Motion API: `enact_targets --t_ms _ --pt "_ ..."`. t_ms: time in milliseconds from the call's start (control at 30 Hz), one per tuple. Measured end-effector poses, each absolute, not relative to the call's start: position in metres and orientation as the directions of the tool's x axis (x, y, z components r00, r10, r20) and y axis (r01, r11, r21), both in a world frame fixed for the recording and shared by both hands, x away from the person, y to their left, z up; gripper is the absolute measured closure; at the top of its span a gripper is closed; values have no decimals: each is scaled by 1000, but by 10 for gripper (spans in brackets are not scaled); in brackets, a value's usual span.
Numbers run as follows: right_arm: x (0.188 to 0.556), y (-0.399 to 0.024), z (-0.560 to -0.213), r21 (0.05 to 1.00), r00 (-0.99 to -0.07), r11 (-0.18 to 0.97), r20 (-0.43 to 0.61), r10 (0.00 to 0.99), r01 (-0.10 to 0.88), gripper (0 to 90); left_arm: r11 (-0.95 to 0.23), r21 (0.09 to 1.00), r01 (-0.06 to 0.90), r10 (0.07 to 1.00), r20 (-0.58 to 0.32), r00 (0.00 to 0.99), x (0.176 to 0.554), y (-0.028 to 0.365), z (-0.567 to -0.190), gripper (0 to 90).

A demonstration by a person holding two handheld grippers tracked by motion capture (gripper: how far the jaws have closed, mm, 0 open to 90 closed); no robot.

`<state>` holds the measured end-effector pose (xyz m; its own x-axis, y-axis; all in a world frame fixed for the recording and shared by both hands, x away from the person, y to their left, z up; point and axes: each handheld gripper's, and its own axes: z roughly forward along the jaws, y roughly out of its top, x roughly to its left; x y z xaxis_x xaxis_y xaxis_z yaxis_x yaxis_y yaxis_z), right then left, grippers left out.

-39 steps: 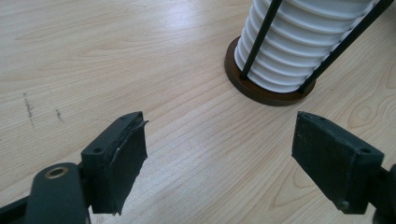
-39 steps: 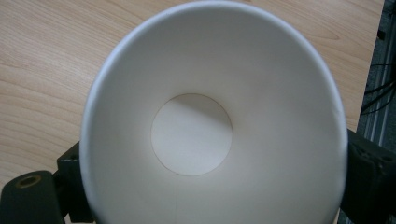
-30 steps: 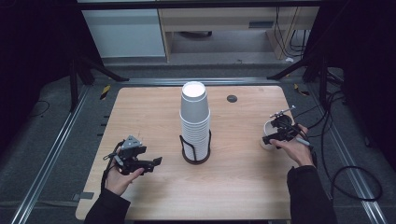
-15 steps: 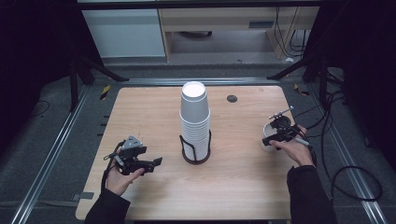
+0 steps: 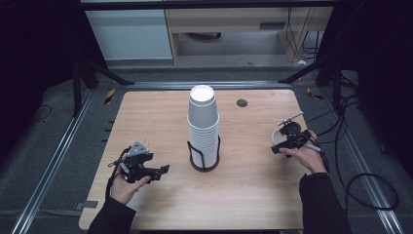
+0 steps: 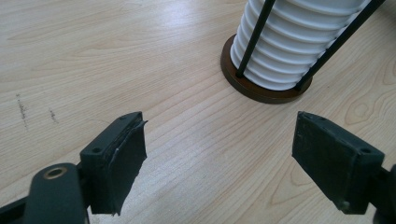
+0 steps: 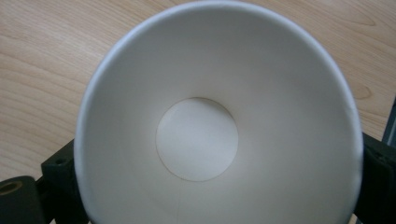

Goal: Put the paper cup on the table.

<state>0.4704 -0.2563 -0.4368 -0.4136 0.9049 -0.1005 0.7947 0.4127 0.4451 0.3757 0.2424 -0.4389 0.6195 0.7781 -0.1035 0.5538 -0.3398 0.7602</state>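
A single white paper cup (image 7: 196, 140) stands at the table's right side, and the right gripper view looks straight down into it. My right gripper (image 5: 281, 146) straddles this cup (image 5: 276, 138). Its jaws have just been opening, and the cup between them stays round and unsqueezed. A tall stack of white cups (image 5: 203, 122) sits in a black wire holder on a brown base (image 5: 204, 165) at the table's middle. My left gripper (image 5: 163, 170) rests low at the front left, pointing toward that stack (image 6: 299, 42), open with bare wood between its jaws (image 6: 219, 154).
The wooden table (image 5: 253, 195) has a small black round grommet (image 5: 242, 103) at its back right. Metal rails run along both sides. Cables (image 5: 370, 190) trail on the floor to the right. Cabinets stand beyond the far edge.
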Motion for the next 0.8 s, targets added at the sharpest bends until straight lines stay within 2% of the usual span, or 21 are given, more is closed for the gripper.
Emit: enact_targets --t_ms 433,800 --pt "465 -255 -424 501 -414 403 -95 905 766 17 -344 759 552 775 -102 624 376 242 -439 165" --pt "445 -259 -384 629 -391 369 -110 914 685 16 -329 769 548 782 -104 615 375 246 -436 159"
